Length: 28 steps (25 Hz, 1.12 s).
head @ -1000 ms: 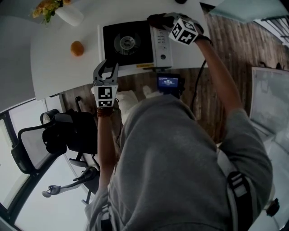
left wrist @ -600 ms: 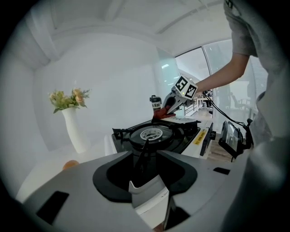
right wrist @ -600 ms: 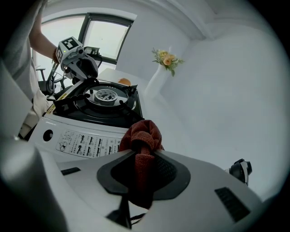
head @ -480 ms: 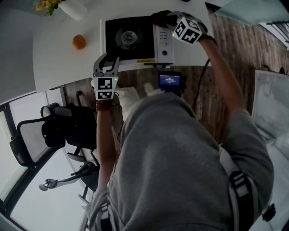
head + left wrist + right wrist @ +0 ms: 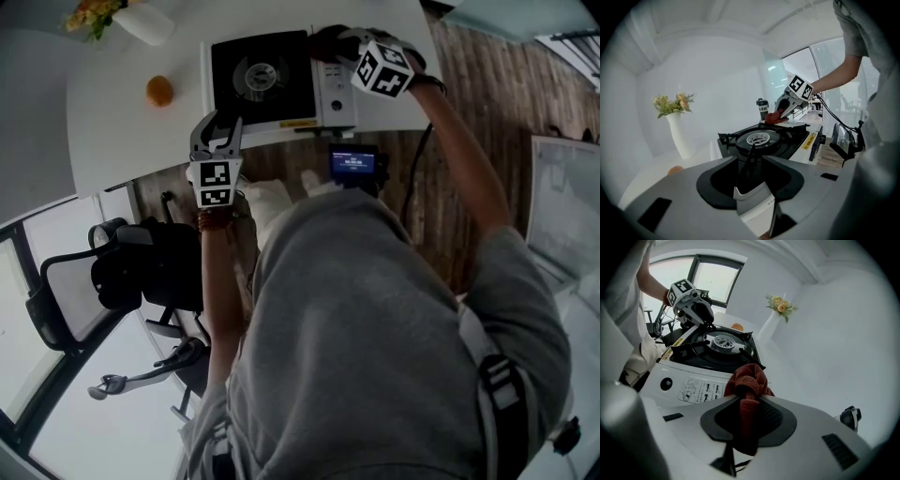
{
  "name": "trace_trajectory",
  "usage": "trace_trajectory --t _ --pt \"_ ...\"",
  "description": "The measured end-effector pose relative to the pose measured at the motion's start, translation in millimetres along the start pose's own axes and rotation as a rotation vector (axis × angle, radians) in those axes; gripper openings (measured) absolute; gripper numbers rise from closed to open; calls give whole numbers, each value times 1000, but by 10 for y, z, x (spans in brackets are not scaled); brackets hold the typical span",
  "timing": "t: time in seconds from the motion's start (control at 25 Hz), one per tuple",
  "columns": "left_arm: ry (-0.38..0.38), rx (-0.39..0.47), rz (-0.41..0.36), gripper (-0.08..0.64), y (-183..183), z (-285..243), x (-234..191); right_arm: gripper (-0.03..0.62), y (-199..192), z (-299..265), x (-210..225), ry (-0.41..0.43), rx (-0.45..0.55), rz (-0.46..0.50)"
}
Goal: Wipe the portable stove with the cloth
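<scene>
Cloth: a dark red terry cloth (image 5: 749, 379), bunched into a soft wad. It rests on the white side panel (image 5: 696, 380) of the portable stove (image 5: 262, 80), just beside the black burner tray (image 5: 710, 355).
Right gripper: my right gripper (image 5: 746, 401) has its jaws pinched together on a fold of the cloth. The wad bulges out past the tips and a tail hangs back through the throat.
Left gripper: my left gripper (image 5: 217, 133) is at the stove's near corner, at the edge of the desk (image 5: 122, 131). Its jaws are closed partway on that white corner, which fills the gap between them, so I read this as a brace.
Cloth handling: light, limp and compressible. I judge it will drag on the panel rather than glide, and it could snag on the pan supports (image 5: 750, 351). A pinch on a thick fold, as here, should stop it pulling free.
Stove handling: a rigid box with a smooth top, probably light enough to skate on the desk under a sideways push. It is best held by the body's edge or corner, not the knob (image 5: 666, 383).
Risk: where the cloth lies thin, my hard jaw tips could scrape the panel.
</scene>
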<state>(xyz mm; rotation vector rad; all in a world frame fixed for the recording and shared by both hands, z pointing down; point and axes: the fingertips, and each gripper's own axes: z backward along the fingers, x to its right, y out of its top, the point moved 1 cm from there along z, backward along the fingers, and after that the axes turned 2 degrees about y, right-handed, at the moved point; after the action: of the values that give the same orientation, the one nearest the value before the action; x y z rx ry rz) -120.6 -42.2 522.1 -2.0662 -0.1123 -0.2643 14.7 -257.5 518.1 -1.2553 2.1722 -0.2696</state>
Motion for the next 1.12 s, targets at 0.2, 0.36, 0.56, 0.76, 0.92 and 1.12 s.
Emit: trace_trajectory --t 0.2,0.36,0.56,0.76,0.92,1.12 --pt "14 -3 -6 169 2 -3 -18 86 36 48 -114 6 8 5" --pt "38 -10 -2 169 -9 -14 -31 86 64 90 -235 12 22 12" --pt "43 -21 1 166 -7 1 -24 86 89 158 -379 15 36 25" --pt "54 -20 4 162 -2 1 -39 86 127 201 -503 28 43 46" --pt "55 -24 8 160 -8 -13 -55 86 157 237 -616 39 56 65" --pt "52 -31 12 158 -16 -15 -64 86 180 293 -759 55 70 80"
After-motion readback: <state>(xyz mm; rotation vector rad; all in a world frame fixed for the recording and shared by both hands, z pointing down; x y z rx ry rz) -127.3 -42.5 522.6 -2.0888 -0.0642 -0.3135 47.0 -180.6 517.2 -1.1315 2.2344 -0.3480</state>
